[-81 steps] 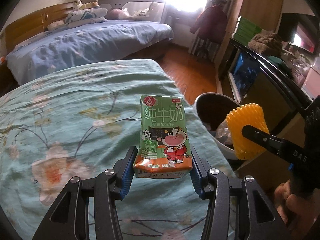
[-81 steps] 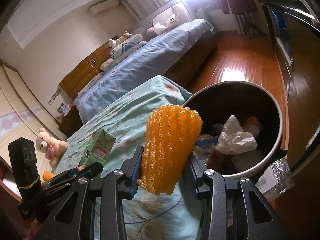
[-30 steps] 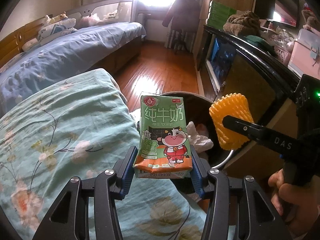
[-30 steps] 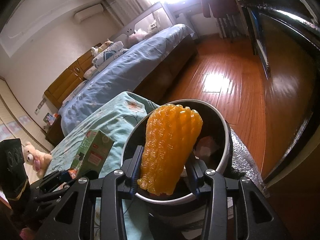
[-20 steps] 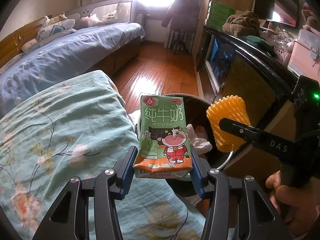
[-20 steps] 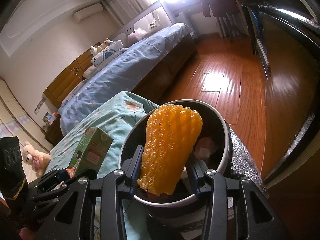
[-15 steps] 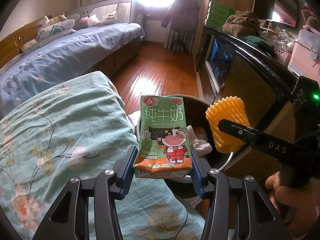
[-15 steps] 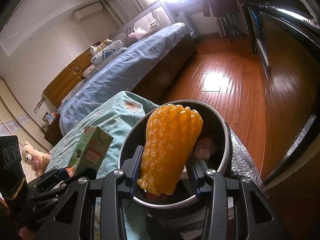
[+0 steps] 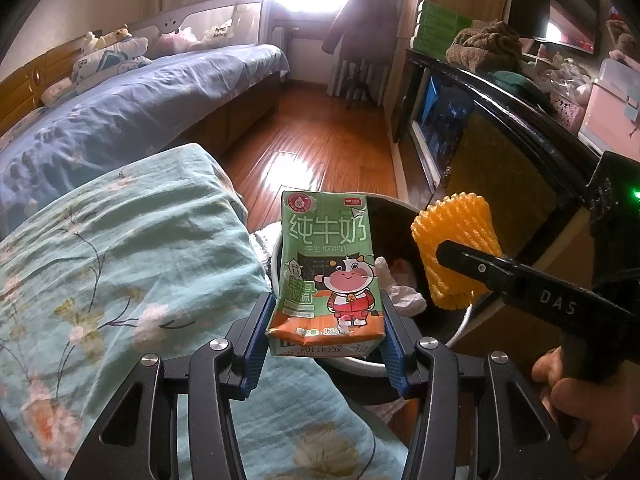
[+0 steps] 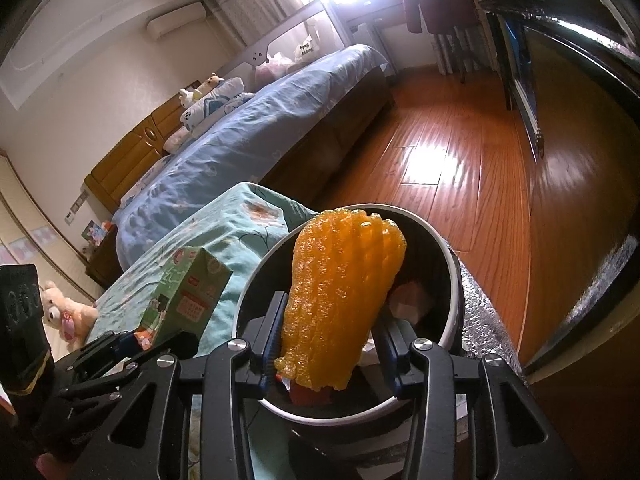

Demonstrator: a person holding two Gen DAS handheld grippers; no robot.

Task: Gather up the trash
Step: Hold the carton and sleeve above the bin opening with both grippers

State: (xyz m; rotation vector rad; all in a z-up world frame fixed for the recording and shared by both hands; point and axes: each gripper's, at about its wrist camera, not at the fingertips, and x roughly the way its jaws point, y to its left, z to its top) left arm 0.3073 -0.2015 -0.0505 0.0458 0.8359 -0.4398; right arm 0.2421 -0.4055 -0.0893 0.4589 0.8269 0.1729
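Here's the milk carton [image 9: 325,272], green with a cartoon cow, standing upright in the left gripper [image 9: 326,334], whose blue pads are clamped on its lower side walls just above the base. It reads as a small paperboard box, light and probably empty, with walls that would dent under a hard squeeze, so low down near the stiff folded bottom looks like the sensible hold. At three o'clock from it, the orange foam net [image 9: 456,250], a fruit-wrap sleeve, is pinched in the right gripper [image 10: 328,346], jaws pressed on its lower end with the rest sticking up free; it looks featherlight, springy and soft, likely to drift rather than drop. Both pieces hang over the trash bin [image 10: 450,276], a round dark pail with a pale rim and crumpled white paper [image 9: 404,294] already inside, standing on the wooden floor [image 9: 320,148] against the corner of the bed with the teal floral cover [image 9: 120,264]. Compared with nearly three seconds back, the carton sat over the bedcover with the bin off at two o'clock; now the bin's mouth lies directly behind it, and both grips look unchanged.
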